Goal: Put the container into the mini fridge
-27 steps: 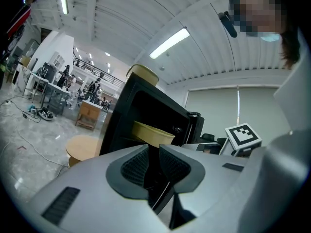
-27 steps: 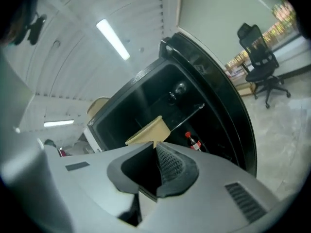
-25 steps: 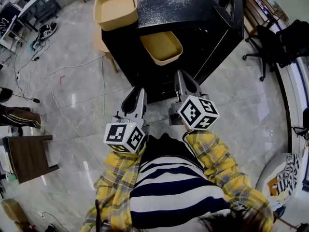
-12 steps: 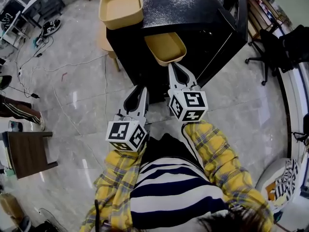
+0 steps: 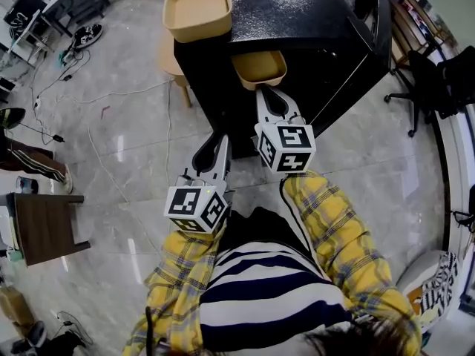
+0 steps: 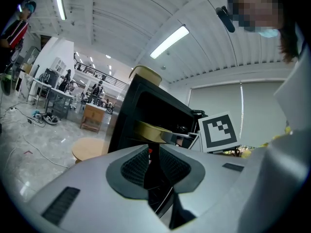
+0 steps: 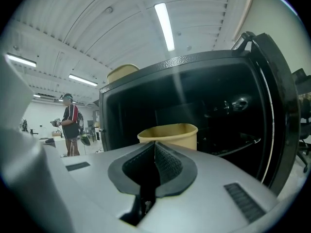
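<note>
The right gripper [image 5: 261, 91] has its jaws pressed together with nothing between them. Their tips sit at the near rim of the container [image 5: 260, 67], at upper centre of the head view. Closed jaws make one blunt point, so this reads as a nudge rather than a grasp.

In the right gripper view the ribbed black pads meet in a single seam, and the tub's pale yellow wall rises just beyond them. The container looks like smooth moulded plastic, rectangular with rounded corners and a rolled lip. It rests in the mouth of the mini fridge [image 5: 297, 13], its near edge still jutting out.

The fridge is a black box with a pebbled top, and its door [image 7: 277, 106] swings wide at the right.

The left gripper [image 5: 222, 138] hangs lower left, jaws a narrow empty slit, probably kept clear.

A matching second tub [image 5: 198, 7] sits on the fridge's top-left corner, above glossy marbled floor [image 5: 111, 139].
</note>
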`<action>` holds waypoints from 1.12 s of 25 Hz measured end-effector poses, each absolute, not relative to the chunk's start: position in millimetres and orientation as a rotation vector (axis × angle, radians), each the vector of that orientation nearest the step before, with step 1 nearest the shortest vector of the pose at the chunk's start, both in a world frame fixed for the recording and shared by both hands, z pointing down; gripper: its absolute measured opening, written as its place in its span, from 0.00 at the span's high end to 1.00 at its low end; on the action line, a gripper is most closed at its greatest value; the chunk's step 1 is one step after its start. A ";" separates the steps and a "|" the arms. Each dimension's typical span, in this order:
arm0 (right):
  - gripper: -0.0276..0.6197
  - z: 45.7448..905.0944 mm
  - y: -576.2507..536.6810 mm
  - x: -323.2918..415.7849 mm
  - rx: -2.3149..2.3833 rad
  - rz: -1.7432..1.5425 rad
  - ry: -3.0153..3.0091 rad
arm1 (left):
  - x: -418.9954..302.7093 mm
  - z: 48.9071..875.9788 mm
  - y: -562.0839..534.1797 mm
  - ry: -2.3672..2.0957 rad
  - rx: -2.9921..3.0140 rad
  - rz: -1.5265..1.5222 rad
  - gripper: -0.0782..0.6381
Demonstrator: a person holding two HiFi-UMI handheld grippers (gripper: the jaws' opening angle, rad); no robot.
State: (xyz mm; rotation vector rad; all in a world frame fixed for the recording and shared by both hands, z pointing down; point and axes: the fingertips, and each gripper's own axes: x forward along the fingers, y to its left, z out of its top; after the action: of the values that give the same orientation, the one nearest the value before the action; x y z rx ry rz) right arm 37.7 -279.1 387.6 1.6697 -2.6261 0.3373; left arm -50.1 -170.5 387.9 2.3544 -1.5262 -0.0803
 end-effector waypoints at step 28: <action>0.91 379.5 -226.1 80.8 1.757 0.445 -2.641 | -46.3 374.6 -178.3 -1.502 2.390 -0.126 0.78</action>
State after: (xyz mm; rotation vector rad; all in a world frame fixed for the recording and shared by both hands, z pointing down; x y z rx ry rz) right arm 80.8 -226.1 379.5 1.7570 -2.6410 0.4449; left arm -46.3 -178.3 374.6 2.3901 -1.5023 -0.1258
